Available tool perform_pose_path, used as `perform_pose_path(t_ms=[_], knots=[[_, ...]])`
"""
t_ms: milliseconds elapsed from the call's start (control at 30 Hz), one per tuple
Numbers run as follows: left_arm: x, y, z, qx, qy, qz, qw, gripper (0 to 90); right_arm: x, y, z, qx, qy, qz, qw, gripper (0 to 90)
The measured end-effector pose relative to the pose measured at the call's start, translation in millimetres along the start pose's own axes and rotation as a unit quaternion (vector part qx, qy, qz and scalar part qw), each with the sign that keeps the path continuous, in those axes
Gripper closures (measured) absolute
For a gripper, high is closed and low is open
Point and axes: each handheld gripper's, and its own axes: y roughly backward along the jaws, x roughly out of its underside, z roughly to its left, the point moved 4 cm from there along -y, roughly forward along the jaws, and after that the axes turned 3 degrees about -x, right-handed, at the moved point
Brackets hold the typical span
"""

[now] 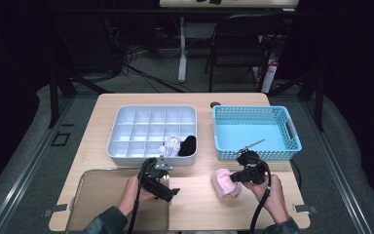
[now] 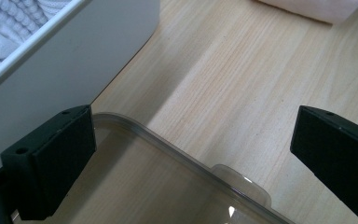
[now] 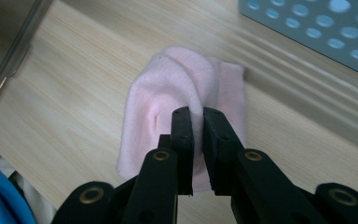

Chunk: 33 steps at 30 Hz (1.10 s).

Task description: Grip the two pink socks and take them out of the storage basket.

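Pink sock (image 3: 177, 88) pinched in R gripper (image 3: 196, 114), on table (image 3: 74, 107)

on the table (image 1: 195, 204), the divided tray (image 1: 152, 134) sits at ten o'clock holding two rolled socks (image 1: 179, 145), the basket (image 1: 255, 132) at two o'clock, the clear lid (image 1: 102, 195) at seven, the folded cloth (image 1: 224, 183) at five.

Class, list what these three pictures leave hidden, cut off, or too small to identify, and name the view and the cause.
- Pink cloth, right gripper view: the right gripper fingers cover its near part.
- White knit item, left gripper view: cut off by the frame edge and the organizer tray wall.
- Dark item in the tray, high view: too small and dark to identify.
- Clear lid, left gripper view: cropped at the bottom edge.
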Motion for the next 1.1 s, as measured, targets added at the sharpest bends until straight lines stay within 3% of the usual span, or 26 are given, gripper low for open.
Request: perform_pose_path(t_ms=[200, 233, 367, 733, 833, 867, 967, 1000, 1100], knots=[[0.0, -0.5, -0.7, -0.001, -0.001, 0.001, 1.0000, 0.1, -2.7, -9.0, 14.4, -0.015, 0.015, 0.002, 0.9998, 82.5], [0.0, -0.8, -1.0, 0.000, 0.000, 0.001, 1.0000, 0.1, -2.6, -10.1, 15.0, -0.011, 0.024, 0.015, 0.9995, 82.3], [-0.1, -1.5, -2.0, 0.002, -0.002, 0.003, 1.0000, 0.1, -3.7, -19.1, 23.8, -0.016, 0.033, 0.019, 0.9992, 82.0], [0.3, -1.2, -0.7, -0.002, -0.001, 0.005, 1.0000, 0.1, -8.1, -35.6, 46.3, -0.041, 0.056, 0.015, 0.9975, 80.8], [0.3, -0.9, -0.2, -0.002, -0.001, 0.005, 1.0000, 0.1, -9.5, -38.0, 51.5, -0.050, 0.063, 0.013, 0.9967, 79.8], [0.3, -0.9, -0.1, -0.003, -0.001, 0.005, 1.0000, 0.1, -9.9, -37.3, 51.8, -0.045, 0.075, 0.022, 0.9959, 79.4], [0.5, -0.7, 0.2, -0.003, -0.001, 0.007, 1.0000, 0.1, -11.2, -37.3, 59.0, -0.067, 0.077, 0.008, 0.9947, 77.9], [0.6, -0.7, 0.2, -0.003, -0.001, 0.008, 1.0000, 0.1, -11.7, -35.4, 59.0, -0.066, 0.087, 0.014, 0.9939, 77.4], [0.4, -0.6, 0.0, -0.003, -0.001, 0.007, 1.0000, 0.1, -12.7, -33.6, 61.5, -0.076, 0.088, 0.003, 0.9932, 75.5]])
